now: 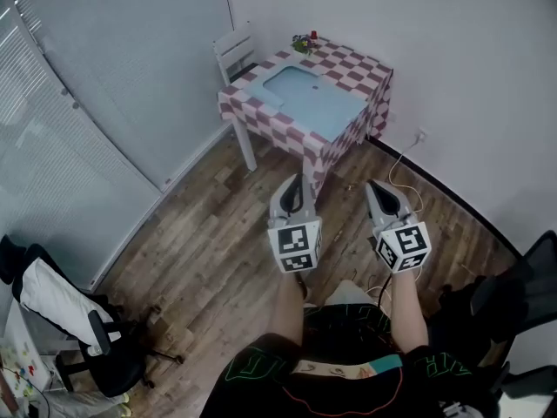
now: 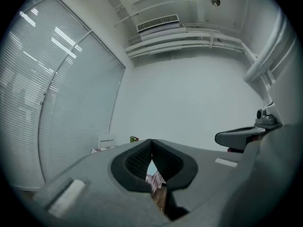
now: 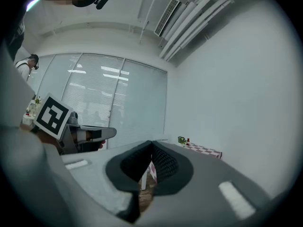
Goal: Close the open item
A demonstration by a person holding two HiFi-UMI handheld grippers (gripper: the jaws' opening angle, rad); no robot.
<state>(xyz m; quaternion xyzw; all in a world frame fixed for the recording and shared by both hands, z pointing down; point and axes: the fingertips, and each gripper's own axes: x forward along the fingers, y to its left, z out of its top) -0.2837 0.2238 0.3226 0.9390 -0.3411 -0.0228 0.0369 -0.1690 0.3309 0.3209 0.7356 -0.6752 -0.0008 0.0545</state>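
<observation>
A small table with a red-and-white checked cloth (image 1: 348, 68) stands ahead by the wall. On it lies a pale blue flat item (image 1: 313, 98); I cannot tell what it is or which part of it is open. My left gripper (image 1: 294, 183) and right gripper (image 1: 376, 190) are held side by side over the wooden floor, well short of the table, both pointing level toward it. In the left gripper view the jaws (image 2: 151, 142) meet with nothing between them. The right gripper view shows its jaws (image 3: 151, 144) shut and empty too, with the table's corner (image 3: 204, 151) off to the right.
A white chair (image 1: 235, 50) stands behind the table, and a small plant with a red item (image 1: 305, 42) sits at its back edge. A cable runs from a wall socket (image 1: 422, 135) across the floor. Office chairs stand at lower left (image 1: 87, 329) and at right (image 1: 522, 294).
</observation>
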